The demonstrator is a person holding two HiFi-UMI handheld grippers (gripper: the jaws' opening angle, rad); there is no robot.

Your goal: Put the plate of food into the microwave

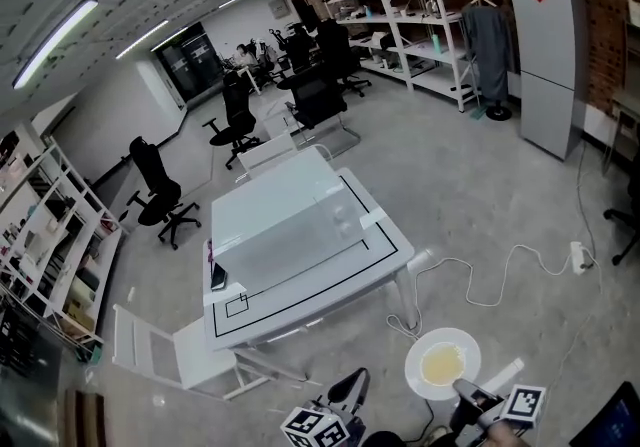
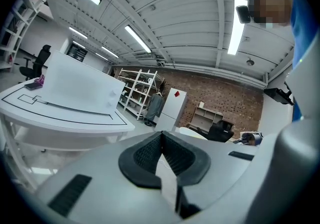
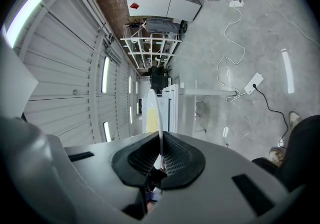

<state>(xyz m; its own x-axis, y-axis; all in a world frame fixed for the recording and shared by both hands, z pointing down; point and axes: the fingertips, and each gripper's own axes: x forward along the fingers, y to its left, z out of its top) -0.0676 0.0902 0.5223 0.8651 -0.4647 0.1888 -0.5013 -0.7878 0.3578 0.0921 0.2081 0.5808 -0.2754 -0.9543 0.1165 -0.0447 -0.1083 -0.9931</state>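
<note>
Along the bottom edge of the head view, both grippers reached forward and roughly level over the grey floor, each with its marker cube near the camera. The left gripper [image 1: 352,387] [image 2: 162,140] pointed toward the white table [image 1: 385,235], its jaws pressed together with nothing between them. The right gripper [image 1: 468,393] [image 3: 159,135] was rolled onto its side, so its own view showed the floor at the right, and its jaws were clamped on the near rim of the one white plate [image 1: 443,363] [image 3: 159,115]. That plate lay flat out in front of the jaws, over bare floor and well apart from the table, off its near right corner. It held a single pale yellow patch of food [image 1: 442,365] [image 3: 150,118] in its middle. One white microwave [image 1: 285,225] [image 2: 80,85] stood on the table, door closed, and a small dark object [image 1: 217,277] lay by the table's left edge. One white chair [image 1: 165,345] stood at the table's near left side, and two black office chairs [image 1: 160,190] stood on the open floor beyond, with more at the far desks. A white cable [image 1: 500,270] ran across the floor to a power strip [image 1: 578,255], and one tall grey fridge [image 1: 545,55] stood against the brick wall beside white shelving racks [image 1: 420,5].
</note>
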